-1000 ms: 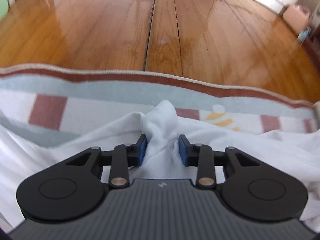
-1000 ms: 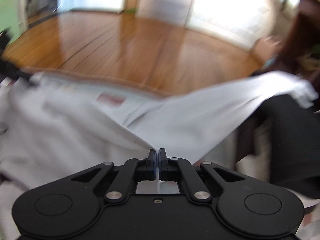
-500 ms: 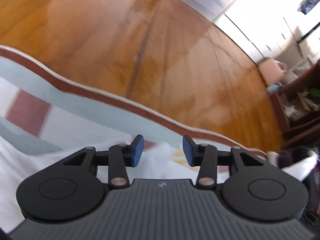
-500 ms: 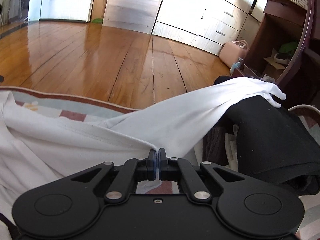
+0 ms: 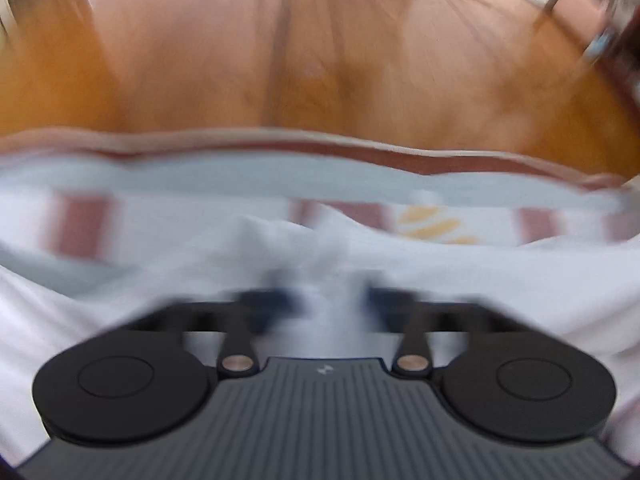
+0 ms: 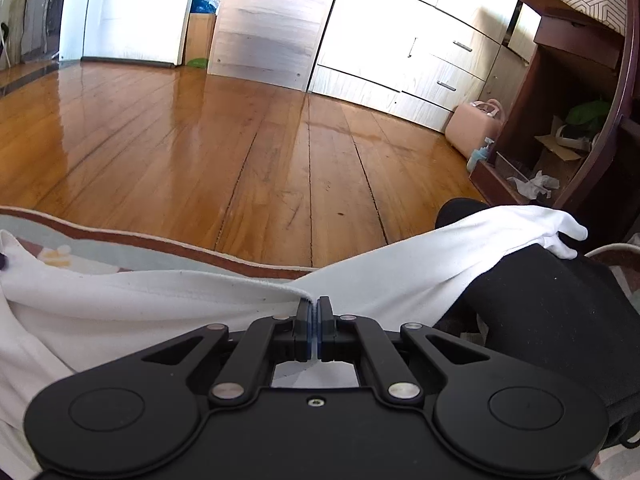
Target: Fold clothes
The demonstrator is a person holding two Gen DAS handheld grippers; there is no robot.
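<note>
A white garment (image 5: 480, 272) lies spread on a patterned rug (image 5: 240, 184). This view is heavily motion-blurred. My left gripper (image 5: 326, 300) hovers low over the cloth with its blue-padded fingers (image 5: 276, 300) well apart, and a bump of white fabric sits in the gap. In the right wrist view my right gripper (image 6: 314, 308) is shut on the hemmed edge of the white garment (image 6: 160, 300). Its sleeve (image 6: 460, 248) stretches to the right and drapes over a black fabric mass (image 6: 560, 320).
Polished wood floor (image 6: 240, 140) stretches beyond the rug's brown border (image 6: 180, 246). A pink case (image 6: 474, 126) and a blue bottle (image 6: 480, 154) stand by a dark wooden shelf unit (image 6: 568, 100) at right. White drawers (image 6: 400, 52) line the far wall.
The left gripper let go of the bunched cloth, swung up and right, and is now back low over the garment, still moving. The right gripper has kept hold of the hem and pulled it taut.
</note>
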